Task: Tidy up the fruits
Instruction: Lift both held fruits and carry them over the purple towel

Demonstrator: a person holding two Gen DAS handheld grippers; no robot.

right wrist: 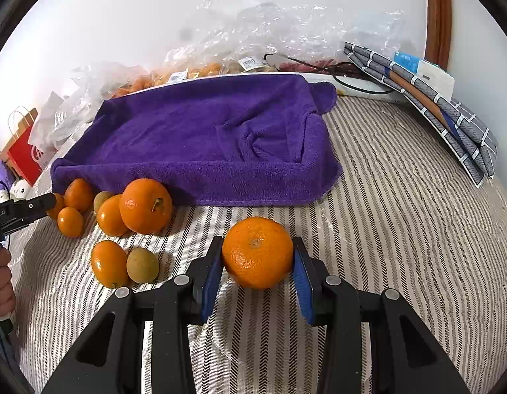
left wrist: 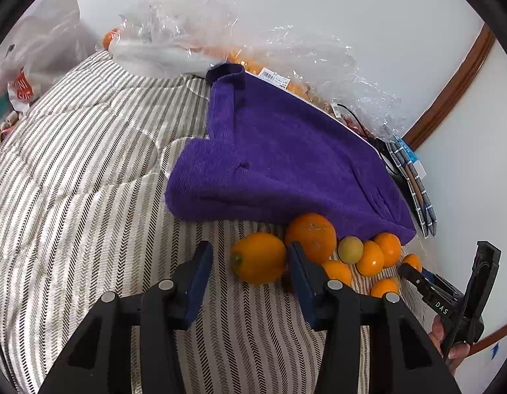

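Right gripper (right wrist: 258, 271): orange (right wrist: 257, 252) clamped between pads. Left gripper (left wrist: 250, 282): partly open, nothing held; small orange (left wrist: 259, 257) just ahead. Purple tray (right wrist: 200, 138) empty; fruit pile (right wrist: 122, 213) unsorted beside it.

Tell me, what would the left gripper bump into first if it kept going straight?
Probably the oval orange fruit just ahead of the left gripper, though depth is hard to judge; the purple towel lies beyond it.
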